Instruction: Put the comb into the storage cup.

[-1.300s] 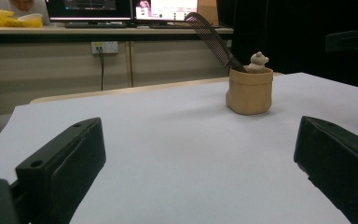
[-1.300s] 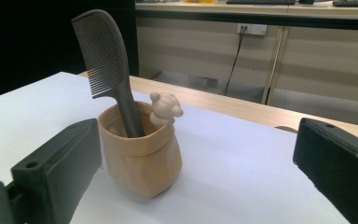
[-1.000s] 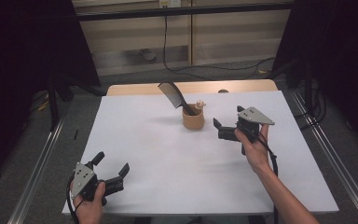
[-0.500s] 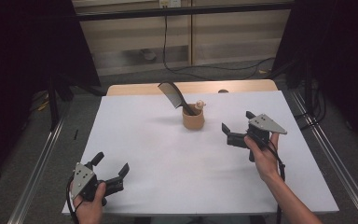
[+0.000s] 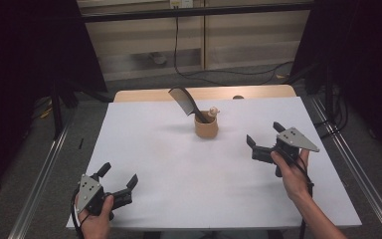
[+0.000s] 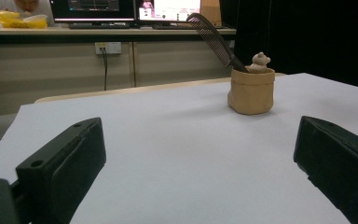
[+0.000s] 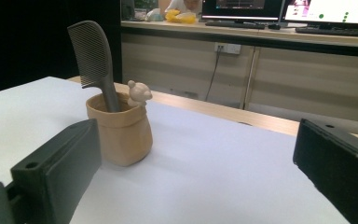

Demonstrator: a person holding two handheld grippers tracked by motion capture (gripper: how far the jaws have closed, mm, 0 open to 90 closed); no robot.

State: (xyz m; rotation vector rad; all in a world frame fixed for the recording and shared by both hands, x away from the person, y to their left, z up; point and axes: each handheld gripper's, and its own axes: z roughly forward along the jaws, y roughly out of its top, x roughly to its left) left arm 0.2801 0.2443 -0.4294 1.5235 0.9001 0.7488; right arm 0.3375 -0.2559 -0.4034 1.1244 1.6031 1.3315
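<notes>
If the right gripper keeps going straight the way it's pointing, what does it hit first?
Probably the tan pouch holding the comb: it sits left of centre between the open right gripper jaws, so depth is unclear and it might just clip it.

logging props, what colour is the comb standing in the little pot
Dark grey comb, clearest in the right gripper view; the pot is tan.

I can't see the comb's (image 7: 94,60) lower handle, it's sunk inside the pot (image 7: 121,130). Only the bear figure's (image 7: 139,93) head clears the rim. Both gripper views crop their own jaws at the frame edges.
</notes>
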